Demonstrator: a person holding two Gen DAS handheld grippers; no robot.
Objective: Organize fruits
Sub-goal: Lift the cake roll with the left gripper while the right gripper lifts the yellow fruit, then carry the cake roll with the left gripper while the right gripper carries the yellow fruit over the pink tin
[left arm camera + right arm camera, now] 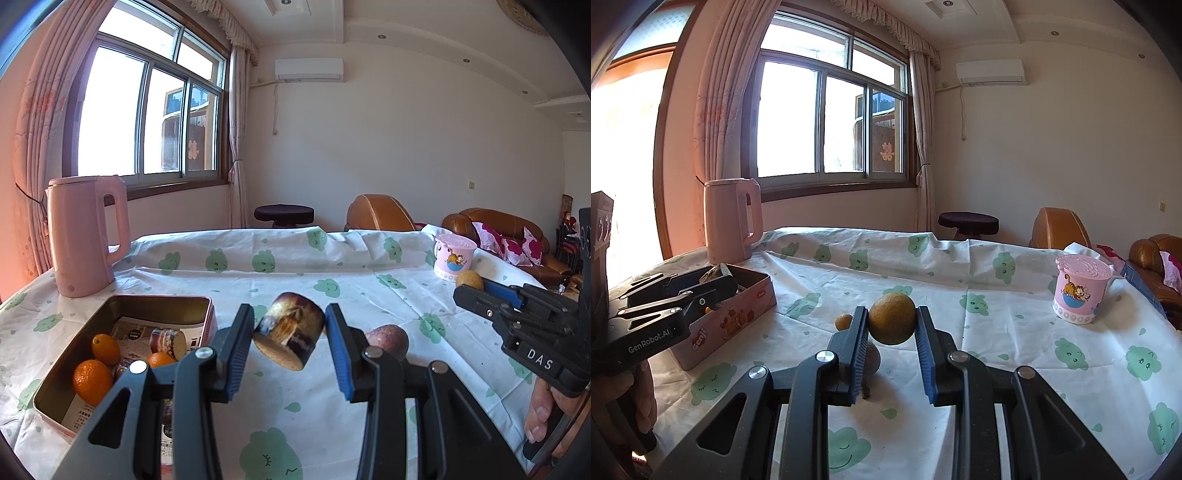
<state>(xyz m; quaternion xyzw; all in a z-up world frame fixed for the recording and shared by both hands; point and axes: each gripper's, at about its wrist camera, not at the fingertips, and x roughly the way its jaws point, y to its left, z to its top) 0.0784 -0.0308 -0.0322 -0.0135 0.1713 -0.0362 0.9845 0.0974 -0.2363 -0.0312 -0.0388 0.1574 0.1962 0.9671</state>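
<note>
Now | left tongs (290, 338) pinching glossy printed cylinder (289, 334) above bench | right tongs (892, 326) clamped on round dull-orange fruit (892, 318)

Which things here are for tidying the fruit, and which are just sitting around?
For the job: tin box, oranges inside, yellow-green fruit in the right gripper, small orange and brownish fruit on the cloth.

Just lying about: pink kettle, cartoon cup, patterned cylinder in the left gripper.

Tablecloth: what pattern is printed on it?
Tablecloth: white with green smiling cloud shapes; clearest in the right wrist view.
</note>
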